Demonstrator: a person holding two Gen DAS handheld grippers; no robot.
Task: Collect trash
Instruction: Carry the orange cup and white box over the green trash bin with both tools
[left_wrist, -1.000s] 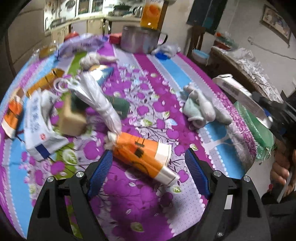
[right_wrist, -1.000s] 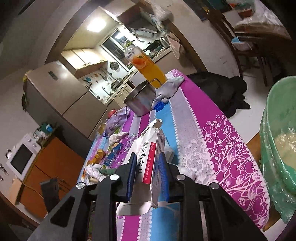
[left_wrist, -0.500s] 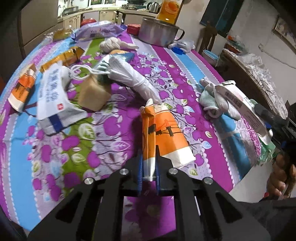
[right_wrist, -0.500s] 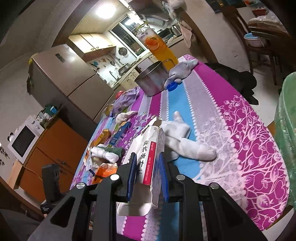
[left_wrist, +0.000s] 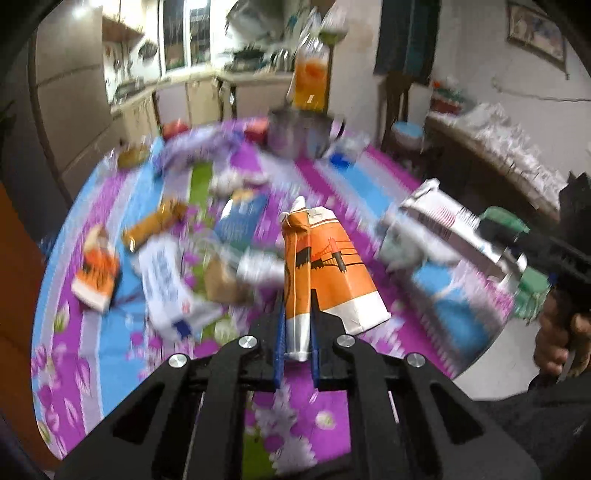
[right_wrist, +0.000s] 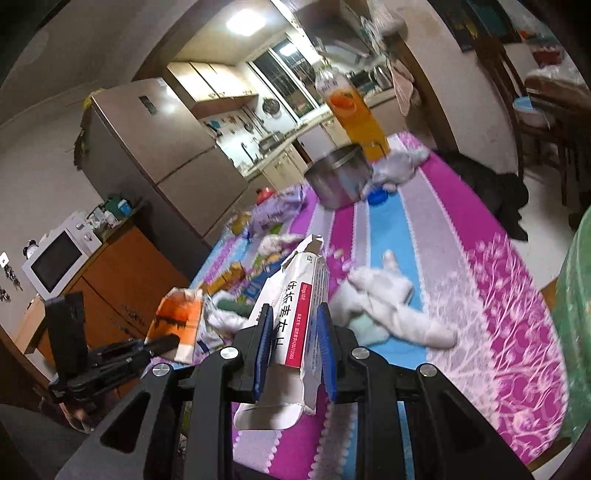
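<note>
The left tool (left_wrist: 297, 325) pinches an orange carton (left_wrist: 325, 273); the right tool (right_wrist: 293, 334) pinches a white carton (right_wrist: 295, 314), both above the table (right_wrist: 498, 295).

The left wrist view sits just behind its own fingers and looks forward and downward across the table (left_wrist: 110, 206) toward the kitchen counter at the far end, close enough that the orange carton (left_wrist: 325, 266) in its jaws fills the middle. The right wrist view looks from the table's near corner, tilted and flatter, along the cloth toward the fridge (right_wrist: 147, 147) and the metal pot (right_wrist: 338, 177). Both share the tabletop, the pot (left_wrist: 295, 133) and the juice bottle (left_wrist: 310, 81), and each catches the other gripper at its edge
</note>
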